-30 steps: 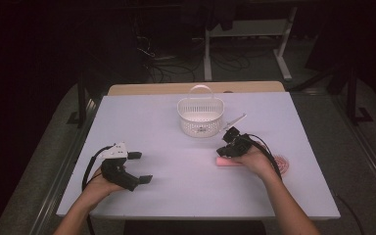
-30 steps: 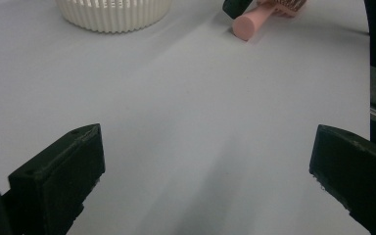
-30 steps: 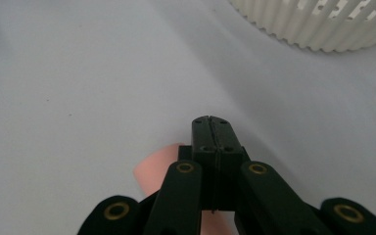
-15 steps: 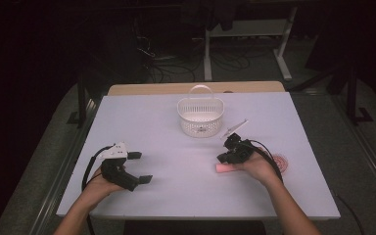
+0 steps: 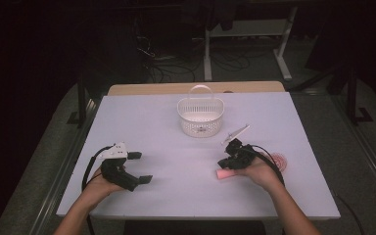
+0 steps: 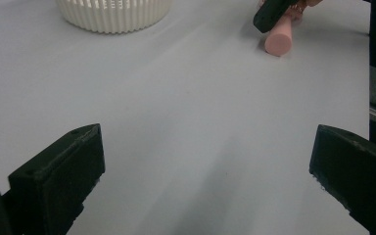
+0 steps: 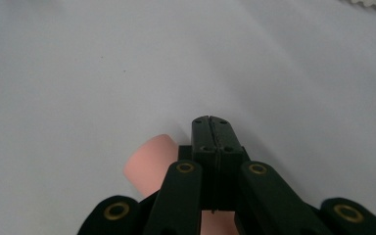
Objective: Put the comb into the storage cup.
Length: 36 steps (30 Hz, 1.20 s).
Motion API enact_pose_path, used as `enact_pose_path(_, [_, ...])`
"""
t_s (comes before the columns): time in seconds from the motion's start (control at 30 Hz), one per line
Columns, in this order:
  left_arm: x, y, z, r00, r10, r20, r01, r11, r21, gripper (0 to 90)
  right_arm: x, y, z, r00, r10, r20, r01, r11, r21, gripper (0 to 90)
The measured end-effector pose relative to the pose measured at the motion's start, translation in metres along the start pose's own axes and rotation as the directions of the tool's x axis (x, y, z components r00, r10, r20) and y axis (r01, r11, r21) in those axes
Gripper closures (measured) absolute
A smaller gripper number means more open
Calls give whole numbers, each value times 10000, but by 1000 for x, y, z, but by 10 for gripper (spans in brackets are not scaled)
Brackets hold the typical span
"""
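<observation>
A pink cylinder [image 5: 222, 174] lies on the white table [image 5: 176, 196], right of the middle. My right gripper [image 5: 223, 163] sits just above it with its jaws pressed together and nothing between them. In the right gripper view the shut jaws [image 7: 209, 122] overlap the pink cylinder [image 7: 152, 164], which lies beneath them. My left gripper [image 5: 141, 167] rests open at the near left, with bare table between its jaws [image 6: 208, 147]. From there the pink cylinder [image 6: 279, 39] and the right gripper [image 6: 274, 12] show far off.
A white slotted basket [image 5: 200, 117] with a handle stands at the middle back; its wall shows in the left gripper view [image 6: 112, 14]. A thin pen-like tool [image 5: 235, 133] lies right of the basket. A red patterned disc [image 5: 280, 161] lies by the right hand.
The right hand and its gripper have slid a little toward the near edge, and the pink cylinder lies nearer with them. The left gripper has stayed put.
</observation>
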<state>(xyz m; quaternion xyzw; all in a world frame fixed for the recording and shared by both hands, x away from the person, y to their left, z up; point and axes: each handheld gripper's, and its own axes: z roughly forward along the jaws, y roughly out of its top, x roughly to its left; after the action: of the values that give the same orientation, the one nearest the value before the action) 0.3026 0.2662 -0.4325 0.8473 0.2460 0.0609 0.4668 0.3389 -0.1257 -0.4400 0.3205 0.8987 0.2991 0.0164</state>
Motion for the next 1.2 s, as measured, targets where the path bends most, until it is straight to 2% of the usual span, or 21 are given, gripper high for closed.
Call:
enact_pose_path(0.37, [0,0,0,10000,4,9,-4,10000,-6,0,2,-1,2,9999,-110,27,109,9999,77,888])
enact_pose_path(0.53, [0,0,0,10000,7,8,-7,10000,-1,0,-6,-4,-14,9995,160,289,-148,9991,-400,888])
enact_pose_path(0.7, [0,0,0,10000,-5,3,5,10000,0,0,-21,-15,-36,9951,593,787,-527,9952,-829,888])
enact_pose_path(0.8, [0,0,0,10000,-2,-10,2,10000,2,0,-30,-25,-52,9894,943,1108,-821,9905,-1102,888])
enact_pose_path(0.93, [0,0,0,10000,3,-10,-3,10000,12,0,-43,-43,-70,9768,1422,1602,-1217,9839,-1310,888])
enact_pose_path(1.07, [0,0,1,10000,19,-14,-19,10000,34,0,-55,-61,-86,9615,1896,1988,-1626,9760,-1446,888])
enact_pose_path(1.2, [0,0,1,10000,-8,-18,8,10000,57,0,-66,-78,-99,9415,2385,2382,-2041,9658,-1602,888])
